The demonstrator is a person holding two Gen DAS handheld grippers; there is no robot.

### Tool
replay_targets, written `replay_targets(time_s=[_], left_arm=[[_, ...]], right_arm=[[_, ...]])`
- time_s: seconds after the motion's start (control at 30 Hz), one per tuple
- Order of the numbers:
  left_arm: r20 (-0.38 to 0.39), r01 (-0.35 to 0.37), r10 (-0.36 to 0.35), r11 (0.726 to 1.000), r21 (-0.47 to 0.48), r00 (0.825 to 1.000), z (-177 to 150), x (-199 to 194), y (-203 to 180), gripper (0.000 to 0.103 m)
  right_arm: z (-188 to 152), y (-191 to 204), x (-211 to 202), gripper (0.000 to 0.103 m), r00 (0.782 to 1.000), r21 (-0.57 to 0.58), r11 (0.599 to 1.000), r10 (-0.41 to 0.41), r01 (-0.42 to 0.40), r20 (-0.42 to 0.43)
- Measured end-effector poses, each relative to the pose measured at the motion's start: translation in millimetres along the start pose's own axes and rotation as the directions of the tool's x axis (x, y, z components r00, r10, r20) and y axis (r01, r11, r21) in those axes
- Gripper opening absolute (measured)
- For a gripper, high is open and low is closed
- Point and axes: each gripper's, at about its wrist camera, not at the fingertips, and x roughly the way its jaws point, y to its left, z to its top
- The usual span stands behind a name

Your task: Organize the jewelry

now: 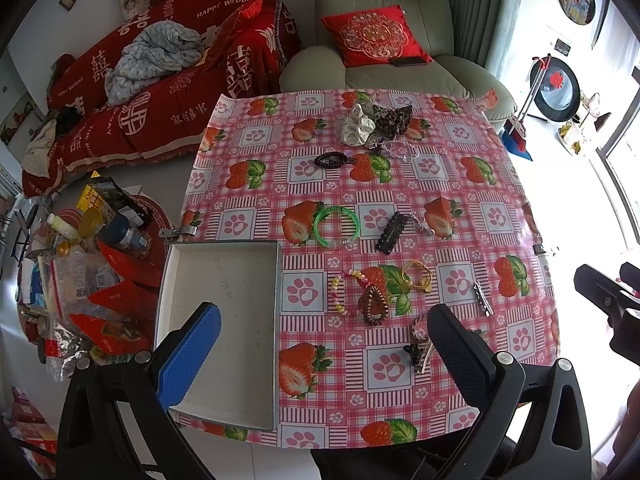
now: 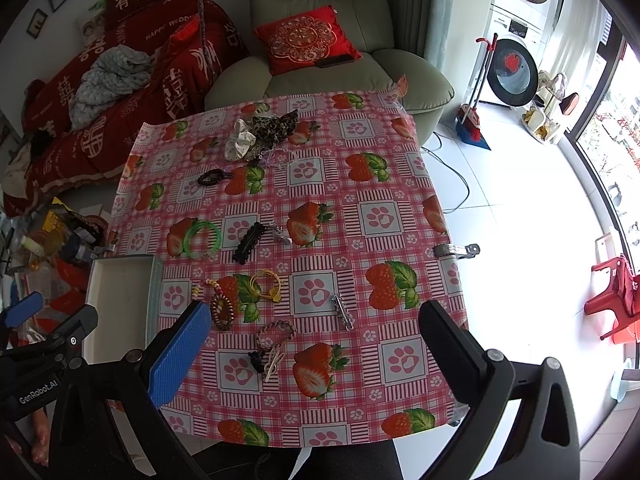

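Pink checked oilcloth with strawberries and paw prints covers the table (image 1: 460,184), with a green armchair (image 1: 384,20) at twelve o'clock behind it. At nine o'clock on the table sits a shallow white box (image 1: 224,280), nothing in it. Scattered jewelry lies apart across the cloth: a green bangle (image 1: 336,226) and black hair clip (image 1: 391,232) near the centre, a brown coil hair tie (image 1: 374,306), a yellow hair tie (image 1: 418,276) and a silver clip (image 1: 483,299) nearer. Scrunchies (image 1: 374,122) cluster at twelve o'clock. The left gripper (image 1: 324,344) hovers, fingers spread wide, holding nothing. The right gripper (image 2: 316,344) likewise hovers wide and unladen.
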Motion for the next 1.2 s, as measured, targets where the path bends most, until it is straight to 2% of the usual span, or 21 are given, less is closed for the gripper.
replay_targets(time_s=[0.23, 0.47, 0.57, 0.7, 1.0, 1.1, 1.17, 1.2], left_arm=[[-0.029, -0.019, 0.019, 1.0, -0.006, 0.999, 1.4, 8.7, 1.8, 0.103], [-0.115, 0.027, -0.03, 0.999, -0.023, 0.993, 0.2, 37.5, 8.5, 0.103], [-0.146, 0.016, -0.018, 1.0, -0.014, 0.989, -1.6, 52.2, 4.3, 0.103], [-0.19, 0.015, -0.016, 1.0, -0.007, 0.982, -7.2, 75.9, -1.4, 0.103], [-0.241, 0.083, -0.082, 0.997, -0.006, 0.967, -14.2, 130.4, -16.6, 0.103], [-0.238, 0.095, -0.095, 0.995, -0.012, 0.967, -13.1, 146.8, -20.5, 0.103], [-0.242, 0.101, -0.1, 0.995, -0.009, 0.965, -12.5, 158.5, -23.7, 0.093], [-0.254, 0.108, -0.106, 0.994, -0.008, 0.961, -12.7, 166.5, -25.9, 0.093]], right_arm=[[-9.3, -2.5, 10.0, 0.103, 1.0, 0.017, 1.0, 0.001, 0.0, -0.024], [-11.1, -15.0, 32.2, 0.103, 0.995, 0.06, 0.998, 0.02, -0.014, -0.103], [-13.6, -20.9, 44.5, 0.103, 0.99, 0.06, 0.998, 0.02, -0.011, -0.139], [-22.1, -31.3, 66.6, 0.103, 0.98, 0.101, 0.994, 0.058, -0.039, -0.189], [-34.2, -38.2, 120.5, 0.103, 0.95, 0.125, 0.984, 0.158, -0.128, -0.27], [-36.6, -36.9, 144.6, 0.103, 0.94, 0.087, 0.992, 0.12, -0.097, -0.319], [-39.2, -39.7, 160.3, 0.103, 0.934, 0.081, 0.993, 0.104, -0.081, -0.341], [-40.7, -42.3, 169.2, 0.103, 0.931, 0.086, 0.994, 0.097, -0.072, -0.352]])
